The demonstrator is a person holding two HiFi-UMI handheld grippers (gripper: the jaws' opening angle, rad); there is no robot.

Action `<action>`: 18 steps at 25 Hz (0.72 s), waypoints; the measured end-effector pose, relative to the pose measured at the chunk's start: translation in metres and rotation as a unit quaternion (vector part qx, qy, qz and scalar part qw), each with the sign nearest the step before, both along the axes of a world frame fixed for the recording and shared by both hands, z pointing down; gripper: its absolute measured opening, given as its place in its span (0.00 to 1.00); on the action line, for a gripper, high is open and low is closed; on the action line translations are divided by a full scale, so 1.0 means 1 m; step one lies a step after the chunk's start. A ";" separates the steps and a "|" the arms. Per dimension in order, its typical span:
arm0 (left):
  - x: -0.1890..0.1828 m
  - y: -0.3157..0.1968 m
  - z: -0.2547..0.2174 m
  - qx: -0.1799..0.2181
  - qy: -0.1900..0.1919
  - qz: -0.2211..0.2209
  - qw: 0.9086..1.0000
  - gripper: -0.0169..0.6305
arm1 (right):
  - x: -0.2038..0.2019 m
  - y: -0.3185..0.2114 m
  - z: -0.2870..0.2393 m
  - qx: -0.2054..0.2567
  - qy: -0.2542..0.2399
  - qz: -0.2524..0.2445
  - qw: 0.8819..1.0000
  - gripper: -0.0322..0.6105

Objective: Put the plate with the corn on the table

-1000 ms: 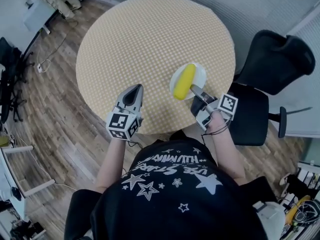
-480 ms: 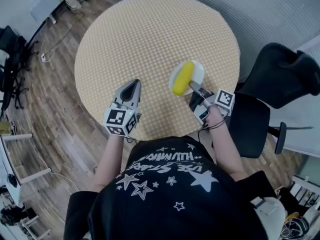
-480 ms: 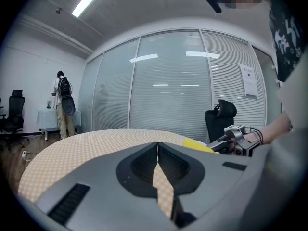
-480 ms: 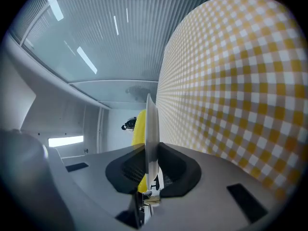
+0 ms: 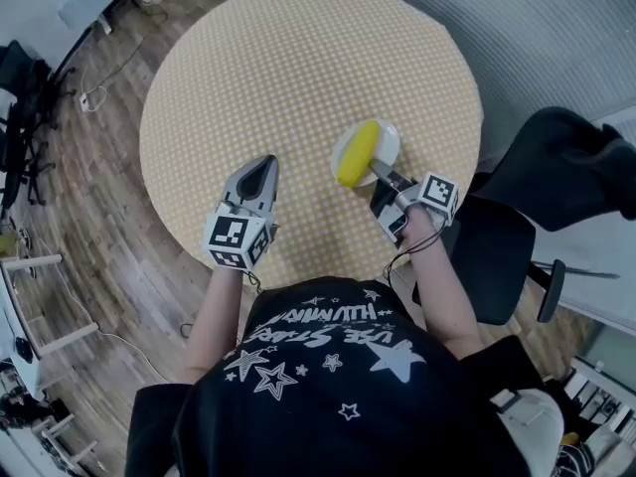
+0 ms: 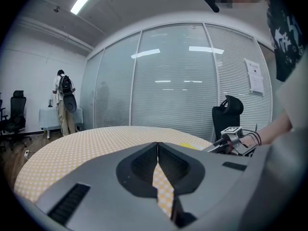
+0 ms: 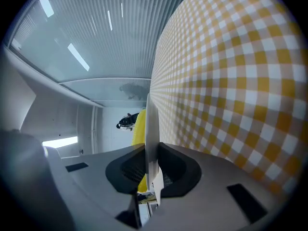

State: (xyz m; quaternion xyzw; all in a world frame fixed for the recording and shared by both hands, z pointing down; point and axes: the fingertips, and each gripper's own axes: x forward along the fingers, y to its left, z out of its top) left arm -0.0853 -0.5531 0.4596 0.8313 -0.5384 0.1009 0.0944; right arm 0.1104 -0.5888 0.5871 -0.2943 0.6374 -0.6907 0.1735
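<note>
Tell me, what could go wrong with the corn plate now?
The right gripper pinches only the thin near rim of the white plate, so the plate might tilt or slip from that grip. The corn cob lies loose and sticks out past the plate's rim, so a tilt or a bumpy landing on the checked table could roll it off.

Black office chair (image 5: 556,157) at the right, standing on wood plank floor (image 5: 89,207). Beyond: glass partition with blinds (image 6: 173,90); a standing person with backpack (image 6: 62,102); second black chair (image 6: 17,117).
</note>
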 end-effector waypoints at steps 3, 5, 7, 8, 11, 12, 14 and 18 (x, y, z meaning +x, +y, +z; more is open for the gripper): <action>-0.002 0.000 0.006 -0.011 -0.002 -0.005 1.000 0.04 | 0.001 -0.004 0.008 -0.008 0.001 0.000 1.000 0.14; -0.003 -0.001 0.009 -0.018 -0.001 -0.009 1.000 0.04 | 0.001 -0.007 0.012 -0.013 0.003 -0.001 1.000 0.14; -0.003 -0.005 0.012 -0.023 -0.001 -0.011 1.000 0.04 | 0.000 -0.012 0.016 -0.019 0.004 -0.003 1.000 0.14; -0.003 -0.007 0.013 -0.025 -0.002 -0.012 1.000 0.04 | 0.000 -0.014 0.018 -0.022 0.005 -0.005 1.000 0.14; -0.002 -0.009 0.017 -0.029 -0.004 -0.016 0.999 0.04 | 0.001 -0.017 0.025 -0.031 0.012 -0.006 0.999 0.14; -0.001 -0.009 0.019 -0.030 -0.004 -0.017 0.999 0.04 | 0.002 -0.017 0.028 -0.033 0.015 -0.007 0.999 0.14; 0.000 -0.007 0.021 -0.032 -0.004 -0.019 0.999 0.04 | 0.004 -0.017 0.031 -0.036 0.019 -0.007 0.999 0.14; 0.001 -0.006 0.023 -0.036 -0.004 -0.023 0.999 0.04 | 0.004 -0.018 0.033 -0.038 0.040 -0.008 0.998 0.14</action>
